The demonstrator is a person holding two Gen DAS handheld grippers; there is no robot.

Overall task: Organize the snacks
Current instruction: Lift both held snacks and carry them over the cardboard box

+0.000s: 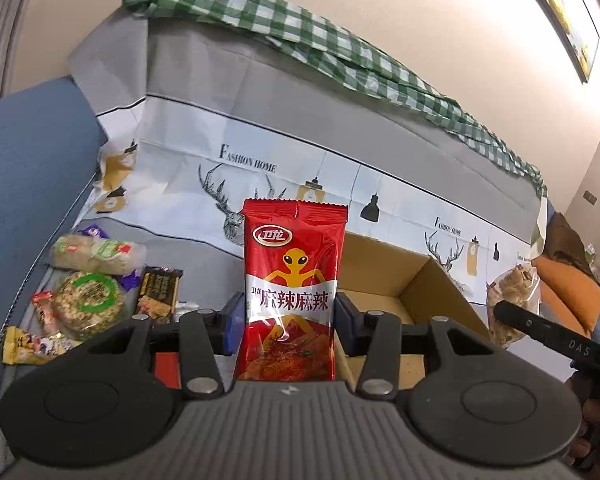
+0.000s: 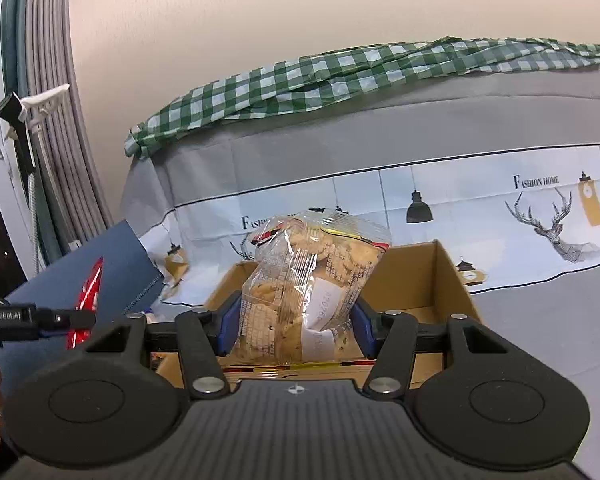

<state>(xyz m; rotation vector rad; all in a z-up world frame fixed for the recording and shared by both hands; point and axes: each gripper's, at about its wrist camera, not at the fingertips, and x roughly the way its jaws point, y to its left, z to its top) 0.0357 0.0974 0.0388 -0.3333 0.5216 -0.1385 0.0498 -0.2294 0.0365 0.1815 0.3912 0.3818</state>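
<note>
Right wrist view: your right gripper [image 2: 296, 320] grasps the cookie bag [image 2: 300, 292] upright, just near the cardboard box [image 2: 452, 280]; your left gripper [image 1: 290, 320] clamps the red packet [image 1: 292, 296].

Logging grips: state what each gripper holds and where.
Left gripper holds the red packet by its side edges, around mid-height. Right gripper holds the clear cookie bag by its lower sides.

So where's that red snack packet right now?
The red snack packet stands upright, pinched in the left claw, in front of the open cardboard box, with the loose snack pile to its left.
</note>
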